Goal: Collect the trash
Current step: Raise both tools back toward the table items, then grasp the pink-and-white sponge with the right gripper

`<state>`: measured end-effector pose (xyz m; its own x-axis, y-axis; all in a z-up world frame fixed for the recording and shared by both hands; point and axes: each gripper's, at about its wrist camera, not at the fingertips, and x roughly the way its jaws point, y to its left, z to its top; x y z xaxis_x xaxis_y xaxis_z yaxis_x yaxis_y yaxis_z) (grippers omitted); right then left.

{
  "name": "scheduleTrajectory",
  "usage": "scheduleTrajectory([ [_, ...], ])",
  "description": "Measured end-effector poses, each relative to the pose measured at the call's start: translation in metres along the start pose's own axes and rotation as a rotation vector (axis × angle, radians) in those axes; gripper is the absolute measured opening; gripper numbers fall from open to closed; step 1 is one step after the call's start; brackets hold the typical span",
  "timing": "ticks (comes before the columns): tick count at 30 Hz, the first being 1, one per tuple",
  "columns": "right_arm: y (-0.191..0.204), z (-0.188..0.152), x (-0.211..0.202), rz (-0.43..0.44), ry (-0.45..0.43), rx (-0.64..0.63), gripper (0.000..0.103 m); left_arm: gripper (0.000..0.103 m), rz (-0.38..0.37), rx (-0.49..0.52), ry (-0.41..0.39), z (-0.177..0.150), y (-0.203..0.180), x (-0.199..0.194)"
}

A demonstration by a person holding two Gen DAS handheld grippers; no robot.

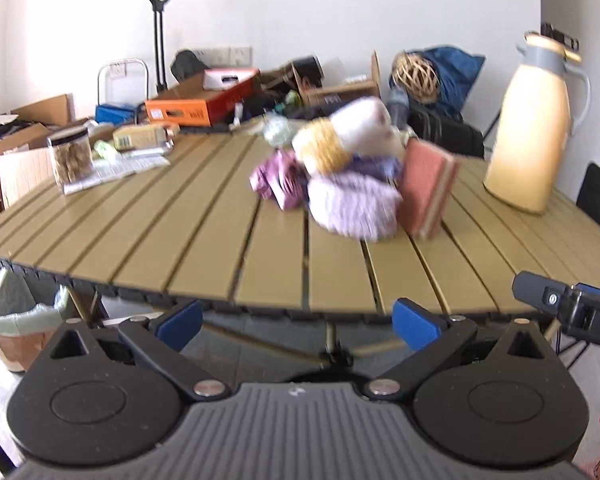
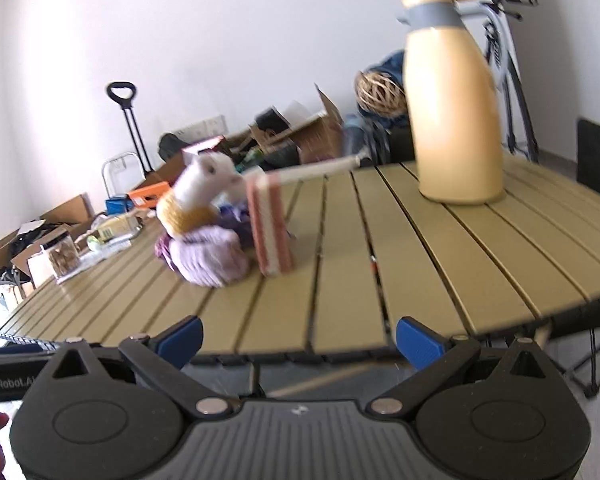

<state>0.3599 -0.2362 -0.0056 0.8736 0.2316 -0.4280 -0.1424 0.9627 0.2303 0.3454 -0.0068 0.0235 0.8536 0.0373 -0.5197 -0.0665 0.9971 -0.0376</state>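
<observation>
I hold both grippers low at the near edge of the slatted bench [image 1: 204,216], each spread wide with nothing between its blue pads. The trash pile [image 1: 340,176] sits in the middle of the bench, ahead of and above both grippers: a crumpled lilac wad in front, a purple wrapper [image 1: 276,180] touching its left side, and a yellow-and-white bundle [image 1: 340,136] on top.

From my left gripper [image 1: 298,324] the pile lies ahead and slightly right; from my right gripper [image 2: 300,340] the same pile [image 2: 208,256] lies ahead and to the left. Neither looks clearly nearer, though the left faces it more squarely.

A pink sponge [image 1: 426,190] stands on edge touching the pile's right side, tilted, its long axis near upright and its broad face turned toward the pile. The bundle's long axis leans up and to the right, white end highest. Motion blur hides finer detail.

A cream jug [image 1: 534,128] stands well right of the pile, apart from it. A lined bin [image 1: 18,320] sits on the floor below the bench's left edge, far left of the pile; I judge that is where the trash goes.
</observation>
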Motion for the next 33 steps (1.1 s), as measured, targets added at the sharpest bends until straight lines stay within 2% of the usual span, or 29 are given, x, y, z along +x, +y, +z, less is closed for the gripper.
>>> scheduleTrajectory([
  [8, 0.023, 0.026, 0.029, 0.024, -0.063, -0.063, 0.103, 0.103, 0.032, -0.033, -0.061, 0.031, 0.02, 0.014],
  [16, 0.034, 0.05, 0.07, 0.007, -0.119, -0.115, 0.103, 0.103, 0.049, -0.051, -0.096, 0.064, 0.027, 0.042],
  [26, 0.033, 0.068, 0.125, -0.061, -0.102, -0.107, 0.103, 0.103, 0.019, -0.061, -0.07, 0.081, 0.029, 0.086],
  [33, 0.033, 0.076, 0.16, -0.062, -0.06, -0.071, 0.103, 0.103, 0.004, -0.068, -0.054, 0.086, 0.036, 0.108],
])
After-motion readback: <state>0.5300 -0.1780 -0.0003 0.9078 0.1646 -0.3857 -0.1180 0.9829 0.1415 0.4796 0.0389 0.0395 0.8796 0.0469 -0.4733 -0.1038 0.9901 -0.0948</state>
